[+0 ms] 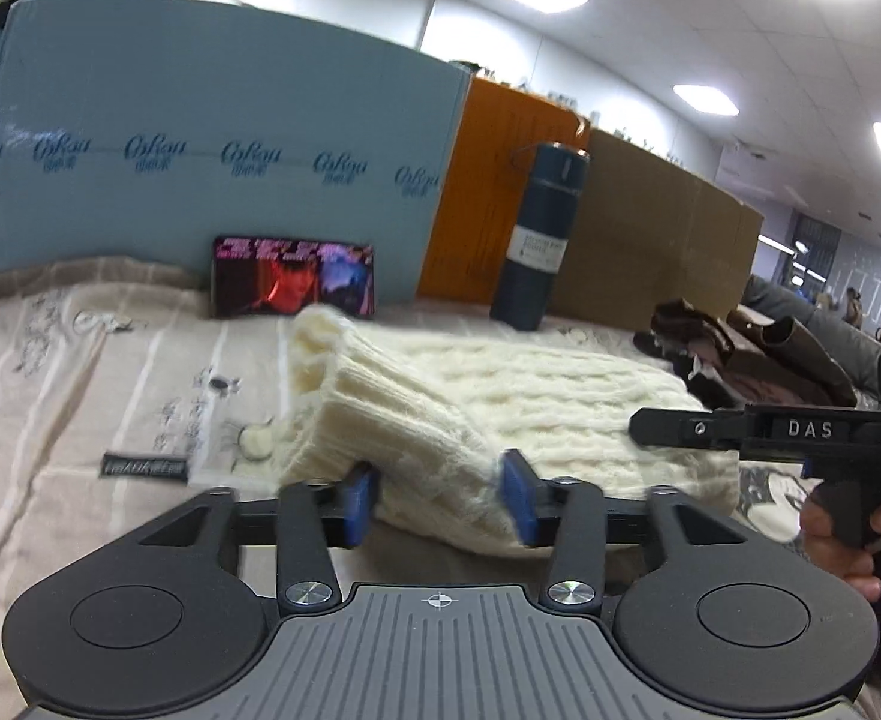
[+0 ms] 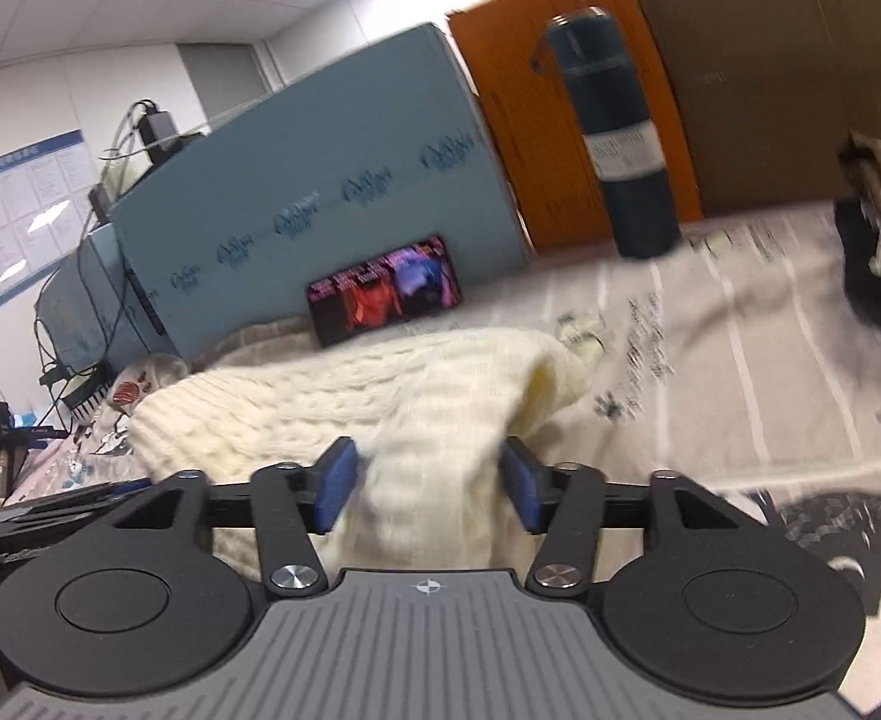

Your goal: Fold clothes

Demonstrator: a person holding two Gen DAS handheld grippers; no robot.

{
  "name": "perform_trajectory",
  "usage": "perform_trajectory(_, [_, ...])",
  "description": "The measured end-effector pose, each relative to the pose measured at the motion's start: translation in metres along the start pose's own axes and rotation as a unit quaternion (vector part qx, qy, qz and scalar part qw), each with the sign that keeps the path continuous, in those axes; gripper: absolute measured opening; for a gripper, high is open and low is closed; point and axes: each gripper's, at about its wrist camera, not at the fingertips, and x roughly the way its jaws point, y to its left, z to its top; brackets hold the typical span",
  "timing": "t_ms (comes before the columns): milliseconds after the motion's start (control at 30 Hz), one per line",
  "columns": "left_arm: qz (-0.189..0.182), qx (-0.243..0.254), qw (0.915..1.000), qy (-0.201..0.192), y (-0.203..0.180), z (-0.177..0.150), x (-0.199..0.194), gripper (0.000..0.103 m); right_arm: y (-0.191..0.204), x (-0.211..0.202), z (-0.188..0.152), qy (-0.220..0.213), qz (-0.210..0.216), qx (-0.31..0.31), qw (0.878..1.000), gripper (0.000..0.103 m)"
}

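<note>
A cream cable-knit sweater [image 1: 500, 396] lies folded in a thick bundle on the printed bed sheet [image 1: 80, 390]. My left gripper [image 1: 438, 501] sits at its near edge. The blue pads [image 1: 359, 501] stand apart with the knit fold between them and do not squeeze it. In the right wrist view the same sweater [image 2: 320, 402] spreads to the left. My right gripper [image 2: 428, 489] straddles a hanging fold, pads wide, with gaps on both sides. The left wrist view also shows the right gripper [image 1: 740, 429] from the side, over the sweater's right end, held by a hand [image 1: 848, 534].
A dark blue flask [image 1: 539, 234] and a lit phone [image 1: 293, 276] stand behind the sweater. They are in front of a blue foam board [image 1: 200, 138], an orange panel [image 1: 476, 192] and cardboard [image 1: 650, 228]. Brown clothes [image 1: 752, 354] are piled at the right.
</note>
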Motion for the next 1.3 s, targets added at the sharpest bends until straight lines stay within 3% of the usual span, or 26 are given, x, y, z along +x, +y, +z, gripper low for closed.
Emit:
perform_trajectory(67, [0.033,0.005,0.9994,0.006,0.003,-0.006,-0.01,0.085,-0.004,0.001,0.001,0.009,-0.009,0.011,1.0,0.069])
perform_trajectory(167, [0.048,0.01,0.9988,-0.005,0.014,-0.005,-0.023,0.087,-0.01,0.001,0.008,0.018,-0.009,0.029,0.999,0.075])
perform_trajectory(233, [0.045,0.005,0.9988,-0.019,0.022,0.007,-0.024,0.093,-0.014,0.001,0.015,0.019,-0.005,0.046,0.999,0.078])
perform_trajectory(333, [0.037,0.0,0.9986,-0.038,0.033,0.024,-0.026,0.094,-0.02,0.006,0.029,0.021,0.005,0.08,0.997,0.079])
perform_trajectory(400, [0.008,0.006,0.9991,-0.042,0.032,0.035,-0.018,0.096,-0.022,0.009,0.033,0.02,0.022,0.1,0.995,0.079])
perform_trajectory(500, [-0.045,0.003,0.999,-0.008,0.032,0.05,0.008,0.097,-0.027,0.006,0.024,-0.014,0.041,0.108,0.993,0.078])
perform_trajectory(567, [-0.079,-0.018,0.9963,0.029,0.037,0.058,0.03,0.097,-0.034,0.004,0.02,-0.019,0.054,0.112,0.992,0.076])
perform_trajectory(633, [-0.098,-0.045,0.9933,0.042,0.043,0.061,0.044,0.096,-0.038,0.002,0.019,-0.021,0.063,0.12,0.99,0.075])
perform_trajectory(767, [-0.128,-0.092,0.9873,0.022,0.053,0.061,0.043,0.095,-0.044,-0.004,0.02,-0.039,0.074,0.132,0.988,0.069])
perform_trajectory(867, [-0.138,-0.092,0.9861,0.009,0.054,0.062,0.04,0.086,-0.047,-0.006,0.019,-0.045,0.087,0.142,0.985,0.055])
perform_trajectory(933, [-0.128,-0.071,0.9891,0.015,0.05,0.062,0.043,0.072,-0.047,-0.007,0.019,-0.047,0.09,0.142,0.985,0.049])
perform_trajectory(1000, [-0.117,-0.052,0.9916,0.021,0.047,0.061,0.046,0.043,-0.047,-0.008,0.018,-0.052,0.088,0.14,0.985,0.044])
perform_trajectory(1033, [-0.112,-0.049,0.9922,0.023,0.047,0.059,0.049,0.038,-0.047,-0.008,0.018,-0.053,0.09,0.14,0.985,0.043])
perform_trajectory(1300, [-0.142,-0.103,0.9843,0.019,0.066,0.059,0.064,0.04,-0.045,-0.005,0.016,-0.049,0.113,0.137,0.983,0.044])
